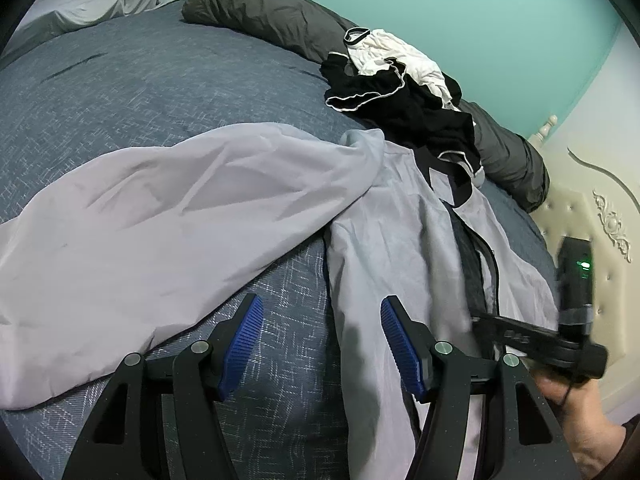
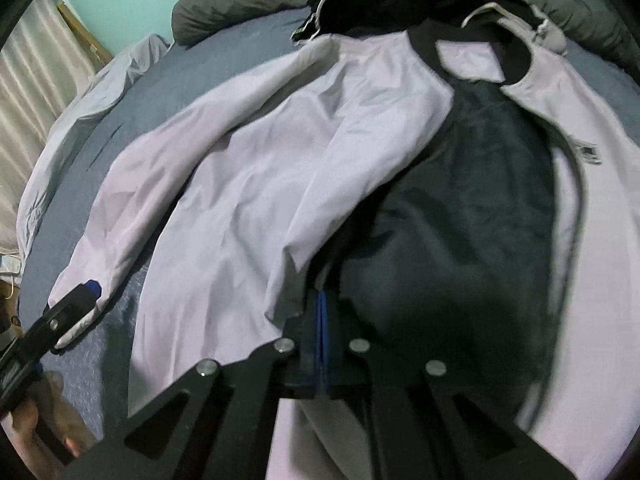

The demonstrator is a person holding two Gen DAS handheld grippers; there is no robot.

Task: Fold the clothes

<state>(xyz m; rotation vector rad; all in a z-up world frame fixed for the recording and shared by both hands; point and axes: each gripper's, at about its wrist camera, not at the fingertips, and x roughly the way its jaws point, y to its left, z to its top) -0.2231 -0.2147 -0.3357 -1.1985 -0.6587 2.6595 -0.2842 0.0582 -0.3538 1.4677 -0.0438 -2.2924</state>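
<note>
Black gripper (image 1: 322,344) frames, ribbed blue pads, silver screws.

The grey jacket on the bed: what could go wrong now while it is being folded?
The right gripper is shut at the open front edge of the jacket; thin cloth may slip out. The left gripper is open and holds nothing, so a pull may drag the jacket. The black and white clothes touch the collar and may get caught.

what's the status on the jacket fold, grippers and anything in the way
Left gripper open over the bedspread. Right gripper shut at the front edge of the lilac jacket. Black-and-white clothes pile sits at its collar.
</note>
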